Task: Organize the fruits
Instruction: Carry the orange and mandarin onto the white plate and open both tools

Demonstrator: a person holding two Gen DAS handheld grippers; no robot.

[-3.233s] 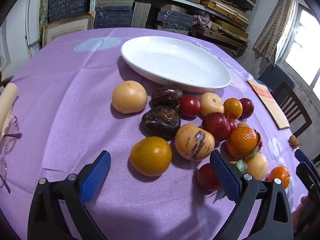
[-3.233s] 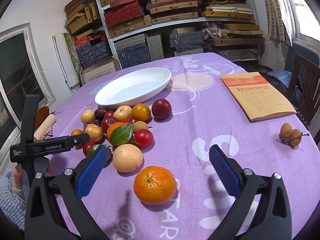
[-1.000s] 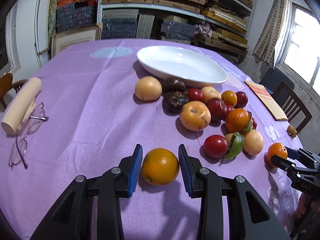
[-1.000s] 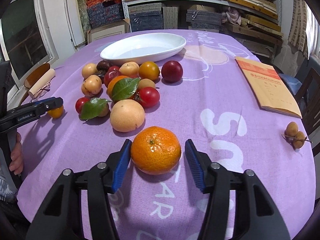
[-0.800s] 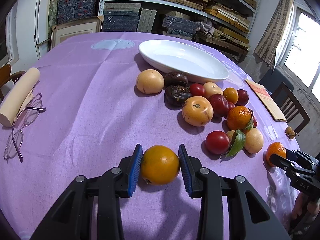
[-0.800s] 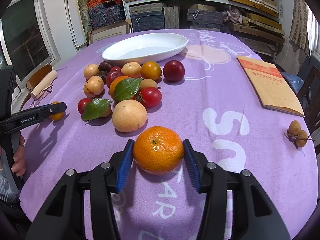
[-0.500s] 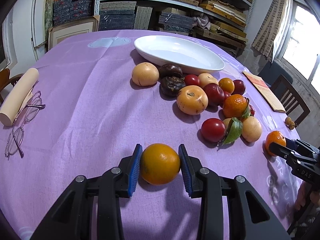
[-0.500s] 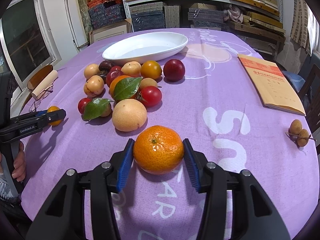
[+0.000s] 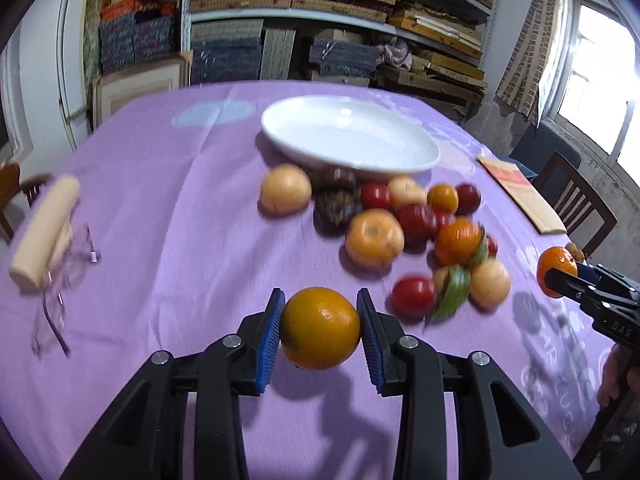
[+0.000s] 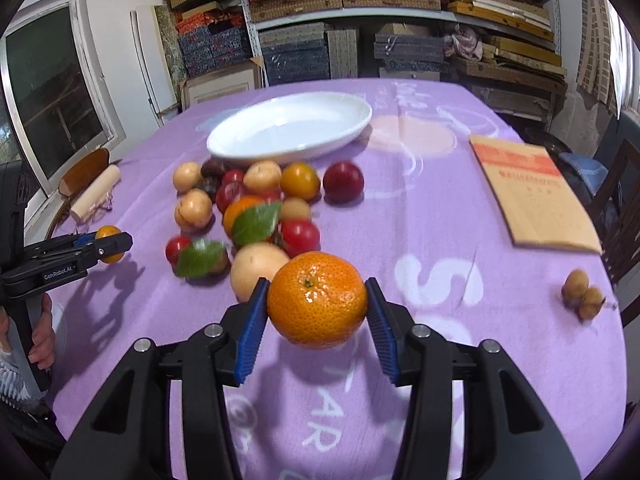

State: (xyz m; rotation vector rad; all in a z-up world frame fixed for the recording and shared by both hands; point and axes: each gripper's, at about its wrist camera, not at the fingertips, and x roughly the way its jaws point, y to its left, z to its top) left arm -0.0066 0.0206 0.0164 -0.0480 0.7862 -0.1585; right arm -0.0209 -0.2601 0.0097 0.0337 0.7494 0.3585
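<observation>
Since half a second ago, both of your fruits have come up off the purple tablecloth (image 9: pixel 168 208), each now casting a shadow beneath it, and the surroundings are blurred by motion.

Positions are given relative to the white oval ceramic plate (image 9: pixel 352 140), which holds nothing. Far left of the plate, near the table edge: a cream-coloured cylindrical roll (image 9: pixel 44 232) with a pair of thin-rimmed spectacles (image 9: pixel 60 280) just beside it. Nearer you than the plate and left of the fruit pile: your left gripper (image 9: pixel 320 324), its blue ribbed pads pressed against both sides of a smooth yellow-orange round orange (image 9: pixel 320 328), held clear of the cloth. Directly in front of the plate: the fruit pile (image 9: pixel 400 232) of pale round pears, dark brown fruits, red tomatoes, a dark red plum and a leafy orange, touching one another.

Right of the pile, in the right wrist view: your right gripper (image 10: pixel 316 312), its jaws drawn in onto a pebbly bright-orange mandarin (image 10: pixel 316 304), pads touching both flanks, also lifted. Right of the plate: a tan paper booklet with a red header (image 10: pixel 532 196) lying flat. Well to the right of the plate, near the table edge: two small brown longans on a twig (image 10: pixel 584 294).
</observation>
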